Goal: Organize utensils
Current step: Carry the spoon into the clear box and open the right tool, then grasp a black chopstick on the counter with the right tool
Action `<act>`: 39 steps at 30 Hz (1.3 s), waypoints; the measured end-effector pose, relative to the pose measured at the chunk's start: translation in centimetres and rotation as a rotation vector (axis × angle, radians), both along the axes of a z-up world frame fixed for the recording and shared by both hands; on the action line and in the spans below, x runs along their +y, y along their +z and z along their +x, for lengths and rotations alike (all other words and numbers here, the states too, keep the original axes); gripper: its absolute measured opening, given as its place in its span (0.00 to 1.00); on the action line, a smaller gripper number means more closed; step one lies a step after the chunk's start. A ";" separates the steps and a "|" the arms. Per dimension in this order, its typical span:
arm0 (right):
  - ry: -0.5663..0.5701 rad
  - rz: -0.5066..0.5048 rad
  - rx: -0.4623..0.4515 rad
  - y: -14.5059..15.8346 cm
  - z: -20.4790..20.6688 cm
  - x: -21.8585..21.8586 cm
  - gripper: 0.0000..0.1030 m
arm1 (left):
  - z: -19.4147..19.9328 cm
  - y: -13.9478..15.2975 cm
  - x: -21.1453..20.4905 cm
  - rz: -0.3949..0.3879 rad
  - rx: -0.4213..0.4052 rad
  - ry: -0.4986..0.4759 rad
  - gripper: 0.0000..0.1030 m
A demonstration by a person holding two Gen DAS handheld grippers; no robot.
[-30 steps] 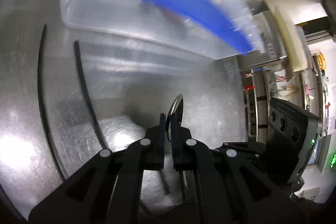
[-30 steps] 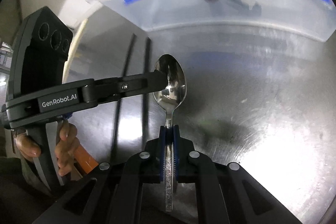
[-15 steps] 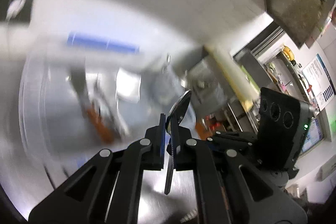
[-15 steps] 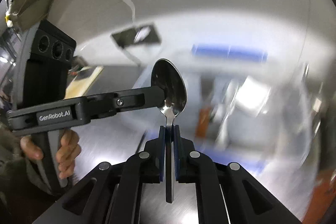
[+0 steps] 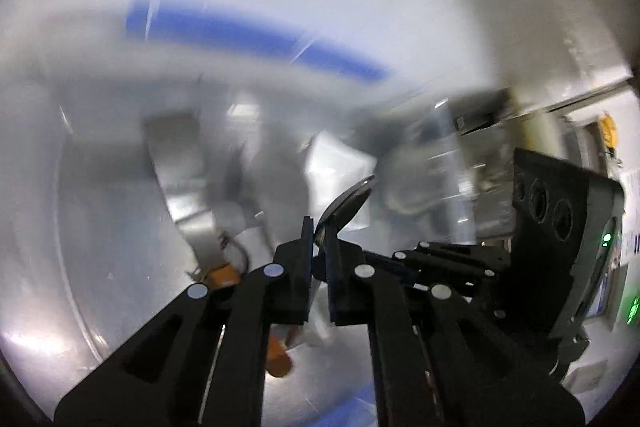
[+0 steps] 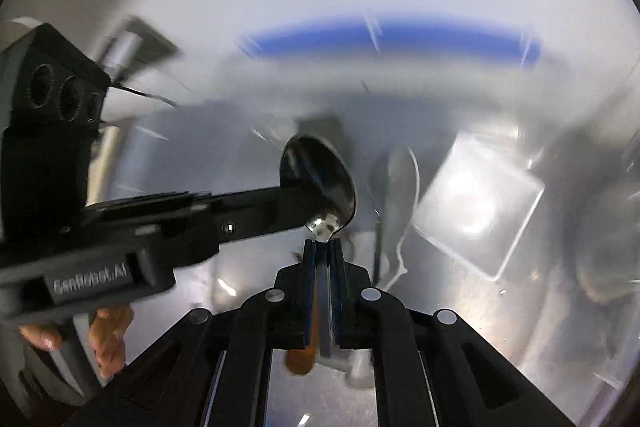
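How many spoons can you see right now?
1 clear: the spoon held by both grippers, right gripper on its neck, left gripper on its bowl. The blurred bin behind may hide more.

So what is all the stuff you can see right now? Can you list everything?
shiny silver metal spoon: one, silver, held by both grippers, bowl up
clear plastic storage bin with blue stripe: one, see-through with blue, behind and below the spoon, blurred
orange-handled utensil: one, orange handle, lying in the bin, blurred
pale square patch in the bin: one, whitish, right of the spoon, too blurred to name
left hand-held gripper: one, black, reaching in from the left, shut on the spoon's bowl
right hand-held gripper: one, black with blue pads, shut on the spoon's handle
person's hand: one, around the left gripper's grip
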State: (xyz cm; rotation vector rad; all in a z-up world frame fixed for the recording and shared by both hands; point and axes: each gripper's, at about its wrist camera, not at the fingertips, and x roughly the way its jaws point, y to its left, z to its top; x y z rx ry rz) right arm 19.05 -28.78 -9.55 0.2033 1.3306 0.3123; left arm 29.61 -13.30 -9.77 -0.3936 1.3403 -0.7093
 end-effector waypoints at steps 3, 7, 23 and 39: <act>-0.004 -0.036 0.106 -3.4 1.0 0.2 0.08 | 0.9 -3.4 -0.5 0.064 0.107 -0.002 0.03; -0.034 -0.020 0.172 -5.0 1.2 0.1 0.08 | 1.0 -5.7 -0.6 0.108 0.165 0.009 0.03; 0.299 -0.123 -0.130 2.5 -23.5 8.1 0.39 | -18.1 8.3 13.4 0.105 -0.368 0.143 0.69; 0.383 -0.283 0.123 -9.8 -30.3 18.5 0.40 | -26.5 -0.6 20.1 0.154 -0.124 0.261 0.69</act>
